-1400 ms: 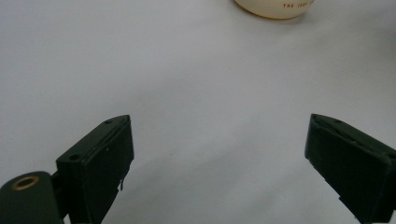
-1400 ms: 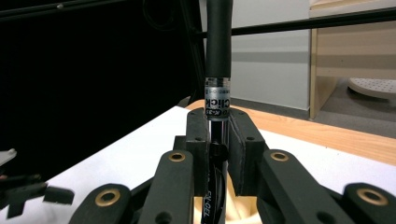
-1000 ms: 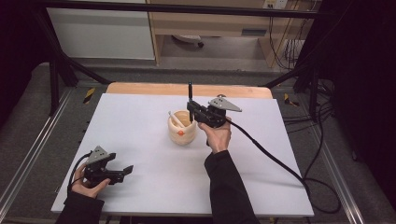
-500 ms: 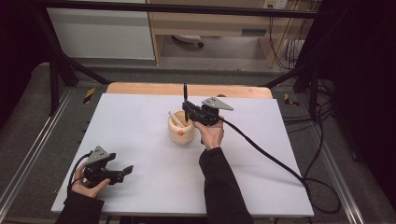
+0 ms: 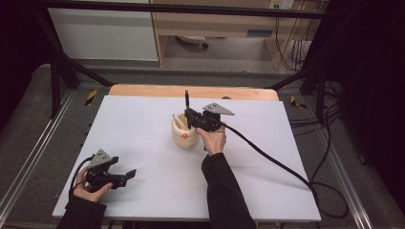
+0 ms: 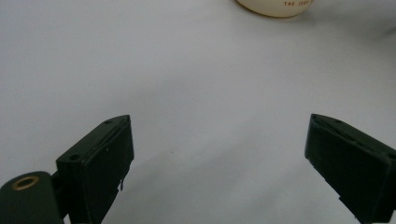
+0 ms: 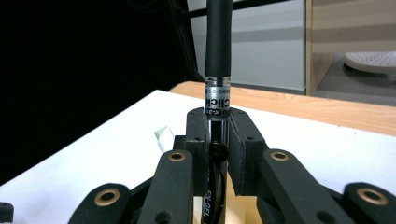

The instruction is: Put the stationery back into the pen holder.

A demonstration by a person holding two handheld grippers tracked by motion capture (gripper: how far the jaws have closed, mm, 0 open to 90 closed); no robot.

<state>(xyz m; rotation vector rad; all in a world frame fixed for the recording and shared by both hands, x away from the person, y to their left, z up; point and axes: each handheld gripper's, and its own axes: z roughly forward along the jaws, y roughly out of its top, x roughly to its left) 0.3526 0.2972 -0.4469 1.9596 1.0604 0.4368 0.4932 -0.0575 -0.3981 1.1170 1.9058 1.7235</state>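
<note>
At frame centre, the right gripper [image 7: 217, 140] fingers clamp a slim black pen [image 7: 218, 56], matte-gripped, standing upright over a rounded cream cup [image 5: 185, 137], perhaps ceramic; left gripper [image 6: 219, 158] fingers wide.

Black grippers [image 5: 125, 175], brass screws, black sleeves [image 5: 224, 191].

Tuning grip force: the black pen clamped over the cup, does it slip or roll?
The pen looks stiff; it stands upright in the right claw. Its round, smooth barrel would probably roll on the flat table, and could slide between pads. It looks light, so dropping it in shouldn't tip the squat cup.
</note>
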